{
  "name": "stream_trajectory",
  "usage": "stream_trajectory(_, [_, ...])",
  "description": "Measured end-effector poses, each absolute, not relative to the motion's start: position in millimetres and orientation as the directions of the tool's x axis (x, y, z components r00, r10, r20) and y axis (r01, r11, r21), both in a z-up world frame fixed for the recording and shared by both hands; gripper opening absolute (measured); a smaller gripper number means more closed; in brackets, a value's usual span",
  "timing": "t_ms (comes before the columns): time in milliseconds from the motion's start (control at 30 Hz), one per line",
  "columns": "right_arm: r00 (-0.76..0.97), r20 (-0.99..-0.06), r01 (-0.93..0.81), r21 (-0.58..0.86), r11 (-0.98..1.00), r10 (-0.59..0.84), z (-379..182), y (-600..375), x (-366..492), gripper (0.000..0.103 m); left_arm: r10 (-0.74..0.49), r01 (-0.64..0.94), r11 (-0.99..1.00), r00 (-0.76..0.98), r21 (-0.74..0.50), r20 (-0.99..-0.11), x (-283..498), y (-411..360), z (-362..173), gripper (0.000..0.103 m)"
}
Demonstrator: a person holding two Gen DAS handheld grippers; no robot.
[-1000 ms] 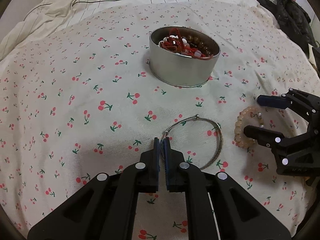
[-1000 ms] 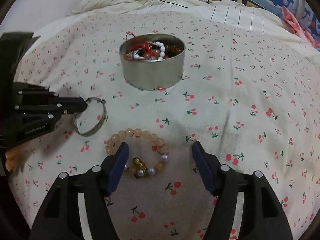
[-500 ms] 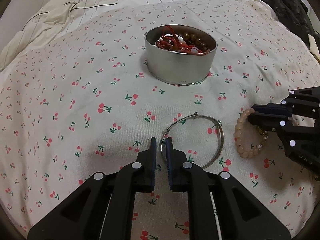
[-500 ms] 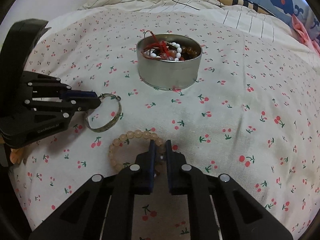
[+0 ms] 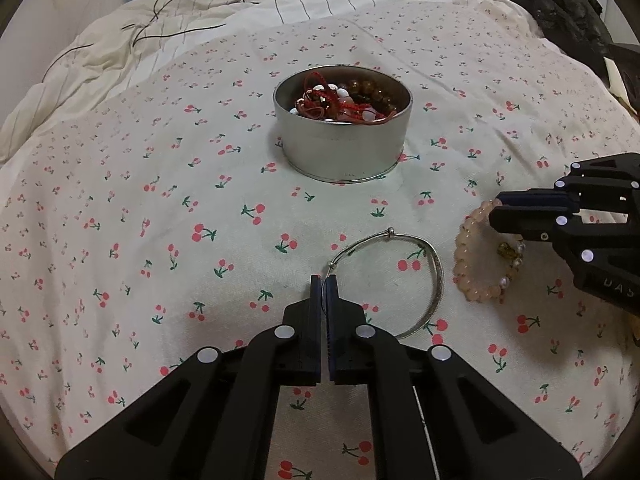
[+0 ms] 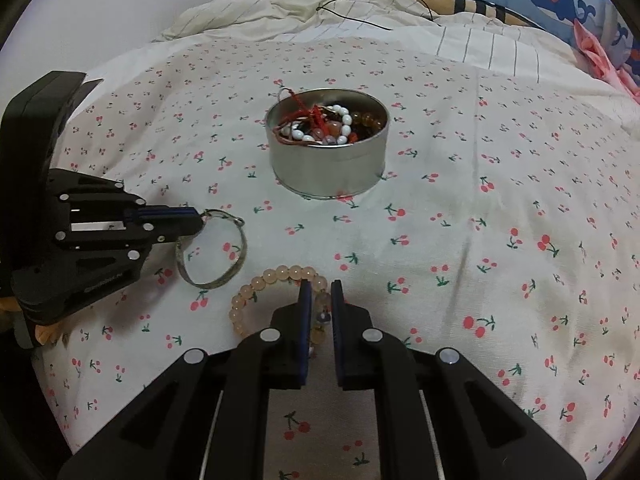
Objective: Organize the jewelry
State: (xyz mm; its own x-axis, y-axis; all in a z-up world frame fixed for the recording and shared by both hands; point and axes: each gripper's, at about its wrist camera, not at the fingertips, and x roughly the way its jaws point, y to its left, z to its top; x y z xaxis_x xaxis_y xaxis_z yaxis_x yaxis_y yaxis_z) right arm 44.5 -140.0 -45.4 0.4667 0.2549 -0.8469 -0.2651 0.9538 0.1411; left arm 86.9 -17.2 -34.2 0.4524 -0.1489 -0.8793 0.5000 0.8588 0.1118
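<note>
Nearer than the tin on the bed, the left tongs pinch the bangle; the right tongs clamp the bead bracelet.

Readable markings: only on the two gripper bodies

In the left wrist view, the black plastic body of the right hand-held gripper carries pale embossed letters that read about "UAS", cut off at the picture's edge. In the right wrist view, the black plastic body of the left hand-held gripper bears a line of small embossed lettering along its lower side, too blurred to read. Nothing else carries legible writing.
</note>
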Motion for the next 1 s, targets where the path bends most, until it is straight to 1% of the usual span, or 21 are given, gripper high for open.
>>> stream_trajectory(33, [0.451,-0.857,-0.260,0.141,0.955,0.249,-48.2,-140.7,46.0,0.011,-0.145,0.497,0.861,0.450,0.112,-0.881,87.7,-16.9,-34.8,0.002])
stream_trajectory(100, [0.441,-0.867,-0.245,0.132,0.960,0.232,-52.2,-142.6,47.6,0.034,-0.141,0.490,0.865,0.448,0.111,-0.883,89.7,-15.6,-35.9,0.002])
stream_trajectory(133, [0.439,-0.866,-0.235,0.146,0.961,0.239,-52.9,-144.7,48.0,0.058,-0.137,0.487,0.867,0.444,0.110,-0.886,90.5,-15.1,-37.0,0.002])
stream_trajectory(167, [0.436,-0.864,-0.234,0.164,0.958,0.254,-52.8,-145.7,48.0,0.062,-0.135,0.484,0.869,0.440,0.108,-0.888,91.1,-14.7,-37.9,0.003])
stream_trajectory(233, [0.438,-0.865,-0.243,0.151,0.958,0.247,-53.4,-143.1,46.9,0.062,-0.128,0.480,0.870,0.437,0.110,-0.890,91.9,-15.8,-40.1,0.005])
stream_trajectory(333, [0.428,-0.879,-0.266,0.099,0.959,0.209,-60.9,-135.4,45.0,0.061,-0.102,0.474,0.870,0.445,0.137,-0.890,91.5,-17.2,-43.0,0.015])
stream_trajectory(400, [0.430,-0.880,-0.290,0.079,0.954,0.203,-61.3,-129.9,43.0,0.047,-0.077,0.458,0.874,0.460,0.163,-0.884,92.0,-16.3,-43.2,0.031])
stream_trajectory(467, [0.429,-0.879,-0.304,0.077,0.950,0.209,-60.3,-128.5,41.9,0.021,-0.084,0.450,0.881,0.453,0.146,-0.888,94.6,-12.7,-42.0,0.032])
stream_trajectory(500, [0.430,-0.878,-0.307,0.074,0.949,0.208,-59.6,-128.2,41.8,0.014,-0.093,0.444,0.887,0.446,0.130,-0.890,96.0,-10.4,-41.4,0.034])
stream_trajectory(533, [0.429,-0.879,-0.309,0.075,0.948,0.209,-58.8,-128.9,41.7,0.013,-0.103,0.436,0.893,0.438,0.111,-0.893,98.4,-7.7,-40.6,0.035])
stream_trajectory(600, [0.423,-0.881,-0.308,0.081,0.948,0.212,-57.6,-130.6,41.8,0.013,-0.125,0.414,0.907,0.425,0.070,-0.897,103.2,-0.9,-38.5,0.048])
stream_trajectory(633, [0.420,-0.881,-0.306,0.088,0.948,0.217,-56.9,-132.2,41.9,0.013,-0.142,0.405,0.913,0.419,0.044,-0.897,105.0,2.4,-37.3,0.050])
stream_trajectory(700, [0.398,-0.882,-0.299,0.136,0.945,0.253,-54.9,-137.2,43.1,0.039,-0.187,0.388,0.921,0.400,-0.019,-0.897,108.9,8.4,-35.6,0.054])
stream_trajectory(733, [0.405,-0.873,-0.290,0.158,0.944,0.271,-52.8,-140.1,42.7,0.068,-0.196,0.385,0.922,0.396,-0.031,-0.897,108.9,9.1,-36.3,0.055])
stream_trajectory(767, [0.427,-0.859,-0.276,0.174,0.945,0.282,-49.1,-141.9,41.2,0.075,-0.197,0.384,0.923,0.391,-0.035,-0.899,109.8,8.6,-38.0,0.059])
stream_trajectory(833, [0.430,-0.851,-0.294,0.182,0.938,0.301,-46.1,-138.2,40.0,0.075,-0.176,0.393,0.920,0.390,-0.009,-0.904,109.3,4.3,-43.3,0.059])
stream_trajectory(900, [0.410,-0.869,-0.315,0.148,0.938,0.275,-53.0,-129.2,38.8,0.075,-0.163,0.405,0.914,0.397,0.013,-0.903,106.2,-0.6,-45.0,0.059])
stream_trajectory(933, [0.382,-0.883,-0.332,0.144,0.932,0.273,-58.1,-124.6,38.3,0.075,-0.176,0.422,0.907,0.394,0.007,-0.902,104.8,-2.2,-44.9,0.058])
stream_trajectory(967, [0.381,-0.889,-0.356,0.112,0.928,0.253,-60.8,-117.9,35.0,0.075,-0.189,0.432,0.902,0.388,-0.003,-0.902,102.4,-2.6,-44.3,0.048])
stream_trajectory(1000, [0.387,-0.893,-0.376,0.075,0.924,0.230,-61.4,-112.2,32.4,0.075,-0.210,0.445,0.895,0.376,-0.023,-0.903,100.7,-3.2,-43.9,0.028])
